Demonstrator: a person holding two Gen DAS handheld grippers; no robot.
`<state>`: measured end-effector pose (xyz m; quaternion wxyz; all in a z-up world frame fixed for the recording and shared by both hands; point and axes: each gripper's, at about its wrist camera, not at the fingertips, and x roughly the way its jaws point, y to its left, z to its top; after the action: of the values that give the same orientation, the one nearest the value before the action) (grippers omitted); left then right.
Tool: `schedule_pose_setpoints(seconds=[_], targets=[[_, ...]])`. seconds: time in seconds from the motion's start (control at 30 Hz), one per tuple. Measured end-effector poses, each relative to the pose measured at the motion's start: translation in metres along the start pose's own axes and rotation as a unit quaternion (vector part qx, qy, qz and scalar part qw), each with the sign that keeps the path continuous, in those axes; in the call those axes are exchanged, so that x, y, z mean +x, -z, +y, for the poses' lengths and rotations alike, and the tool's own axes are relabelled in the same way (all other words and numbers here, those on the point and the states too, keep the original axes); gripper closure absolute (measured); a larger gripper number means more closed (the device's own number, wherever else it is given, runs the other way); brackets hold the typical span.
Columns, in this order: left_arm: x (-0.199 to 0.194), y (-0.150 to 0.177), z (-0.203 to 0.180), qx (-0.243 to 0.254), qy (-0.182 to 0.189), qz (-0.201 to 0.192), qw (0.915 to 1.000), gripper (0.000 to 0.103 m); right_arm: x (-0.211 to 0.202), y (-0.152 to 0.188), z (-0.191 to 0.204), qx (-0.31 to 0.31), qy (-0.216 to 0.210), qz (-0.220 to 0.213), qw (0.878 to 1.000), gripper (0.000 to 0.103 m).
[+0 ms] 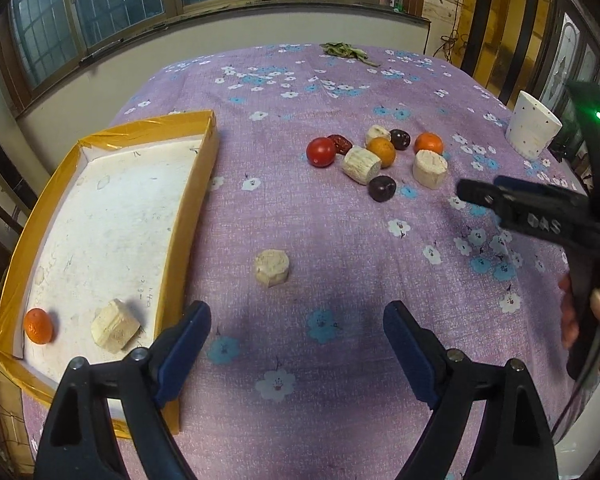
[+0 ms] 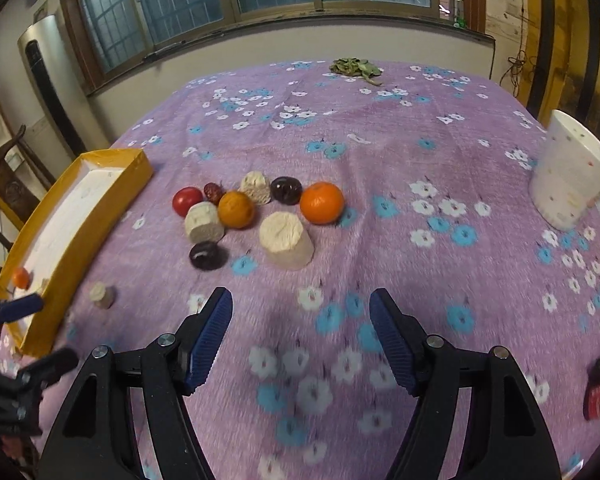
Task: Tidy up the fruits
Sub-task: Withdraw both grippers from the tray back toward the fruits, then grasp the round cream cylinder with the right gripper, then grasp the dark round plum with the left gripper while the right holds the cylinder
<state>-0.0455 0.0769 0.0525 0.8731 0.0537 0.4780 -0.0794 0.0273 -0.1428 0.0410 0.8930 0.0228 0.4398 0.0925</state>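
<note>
Progress is early: your yellow tray [image 1: 188,208] holds one orange [image 1: 39,325] and one pale chunk [image 1: 115,328], nine fruits [image 2: 256,216] remain on the surface [image 2: 380,160], both grippers [image 1: 296,320] [image 2: 300,308] spread, empty.

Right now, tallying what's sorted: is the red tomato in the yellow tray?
No, the tomato sits on the cloth; the tray holds only an orange and a pale chunk.

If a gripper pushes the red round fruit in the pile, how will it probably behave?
The red fruit looks round and smooth, so it would probably roll. Its glossy skin may slip between the pads. It touches a pale chunk, so pushing toward that would likely nudge the chunk too.
</note>
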Motion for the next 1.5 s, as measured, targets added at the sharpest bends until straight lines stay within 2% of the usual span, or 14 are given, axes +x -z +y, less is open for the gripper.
schedule_pose_setpoints(seconds=[0.17,0.27,0.3,0.43,0.6,0.83,0.97,1.07,1.13,1.17,1.2,1.23,1.3,1.5], targets=[[0.004,0.002,0.003,-0.008,-0.006,0.011,0.9999,0.013,0.03,-0.017,0.002,-0.008,-0.022,0.009,1.0,0.035],[0.007,0.0,0.004,-0.014,-0.007,0.018,0.9997,0.013,0.046,-0.023,0.001,-0.014,-0.029,0.024,0.999,0.052],[0.009,-0.001,0.004,-0.015,-0.006,0.02,0.9997,0.013,0.051,-0.024,-0.001,-0.011,-0.036,0.03,0.999,0.065],[0.014,-0.013,-0.003,-0.017,0.006,0.02,0.9996,0.013,0.054,-0.025,-0.006,-0.007,-0.048,0.027,0.998,0.067],[0.032,-0.04,-0.02,-0.01,0.025,0.02,0.9994,0.013,0.038,-0.019,-0.017,0.006,-0.051,0.013,0.999,0.067],[0.071,-0.07,-0.044,-0.028,0.063,0.039,0.9969,0.013,0.014,-0.005,-0.037,0.009,-0.027,-0.002,1.0,0.066],[0.09,-0.08,-0.053,-0.049,0.066,0.044,0.9956,0.014,0.012,-0.002,-0.046,0.021,-0.026,0.0,0.999,0.066],[0.098,-0.083,-0.059,-0.048,0.061,0.042,0.9961,0.025,0.012,-0.001,-0.048,0.027,-0.029,0.002,0.999,0.066],[0.097,-0.083,-0.062,-0.033,0.059,0.029,0.9973,0.049,0.011,0.0,-0.049,0.029,-0.03,0.0,0.999,0.066],[0.096,-0.082,-0.062,-0.03,0.058,0.024,0.9976,0.056,0.01,0.0,-0.049,0.03,-0.031,-0.003,0.999,0.066],[0.096,-0.081,-0.06,-0.028,0.06,0.02,0.9976,0.067,0.008,-0.001,-0.048,0.03,-0.031,-0.006,0.999,0.066],[0.095,-0.081,-0.057,-0.029,0.067,0.018,0.9971,0.072,0.007,-0.001,-0.047,0.027,-0.031,-0.008,0.999,0.067],[0.094,-0.08,-0.052,-0.04,0.09,0.018,0.995,0.077,0.006,-0.002,-0.045,0.022,-0.03,-0.012,0.999,0.067],[0.089,-0.073,-0.049,-0.028,0.089,0.016,0.9955,0.077,0.011,0.002,-0.046,0.032,-0.028,0.004,0.999,0.066]])
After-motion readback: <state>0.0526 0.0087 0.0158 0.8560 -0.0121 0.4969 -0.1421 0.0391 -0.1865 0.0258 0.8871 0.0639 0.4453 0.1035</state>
